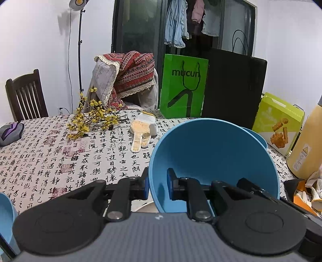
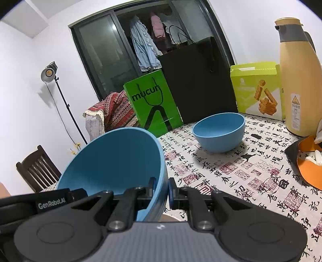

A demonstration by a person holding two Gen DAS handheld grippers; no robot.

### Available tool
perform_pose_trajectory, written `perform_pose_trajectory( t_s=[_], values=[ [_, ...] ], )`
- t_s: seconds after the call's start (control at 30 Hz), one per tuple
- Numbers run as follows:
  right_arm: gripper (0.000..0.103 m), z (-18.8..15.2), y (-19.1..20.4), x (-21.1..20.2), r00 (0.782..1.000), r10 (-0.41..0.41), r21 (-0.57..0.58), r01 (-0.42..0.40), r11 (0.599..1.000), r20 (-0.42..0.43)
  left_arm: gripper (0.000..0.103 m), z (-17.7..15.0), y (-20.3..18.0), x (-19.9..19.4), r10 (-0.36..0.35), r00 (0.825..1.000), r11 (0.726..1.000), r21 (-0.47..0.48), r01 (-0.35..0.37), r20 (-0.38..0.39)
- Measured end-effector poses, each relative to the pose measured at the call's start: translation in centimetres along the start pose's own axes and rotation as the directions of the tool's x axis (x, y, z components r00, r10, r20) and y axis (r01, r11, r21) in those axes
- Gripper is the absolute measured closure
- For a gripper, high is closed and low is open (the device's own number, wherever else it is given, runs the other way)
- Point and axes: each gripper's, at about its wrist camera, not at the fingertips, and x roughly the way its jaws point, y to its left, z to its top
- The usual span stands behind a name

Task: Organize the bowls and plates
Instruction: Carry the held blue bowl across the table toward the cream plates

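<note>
The blue bowl (image 1: 213, 161) looks light, stiff and smooth, probably plastic, so a rim pinch can slip or twist; the wall near the rim is the sensible hold. The left gripper (image 1: 158, 186) and the right gripper (image 2: 162, 190) each clamp that rim, one finger inside, one outside, bowl tilted above the table (image 2: 231, 173). A second bowl (image 2: 219, 132) sits toward the table's far edge

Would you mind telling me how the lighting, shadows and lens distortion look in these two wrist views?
Left wrist view: fisheye bends the window frame, corners vignette dark, the studio lamp glares at the top edge. Right wrist view: the resting blue bowl casts a soft shadow leftward on the tablecloth; the thermos leans from distortion; both views are sharp, without motion blur.
</note>
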Motion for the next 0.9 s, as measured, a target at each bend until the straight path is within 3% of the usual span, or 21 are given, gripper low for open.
perform_pose_trajectory(
  t_s=[0.9],
  values=[
    [0.091,-2.2,2.5,-1.6,0.999,0.041,-0.035,-0.041,0.999,-0.005,0.086,-1.9,3.2,-3.2,0.016,1.000,1.000,-0.012,-0.016,0.014]
  ],
)
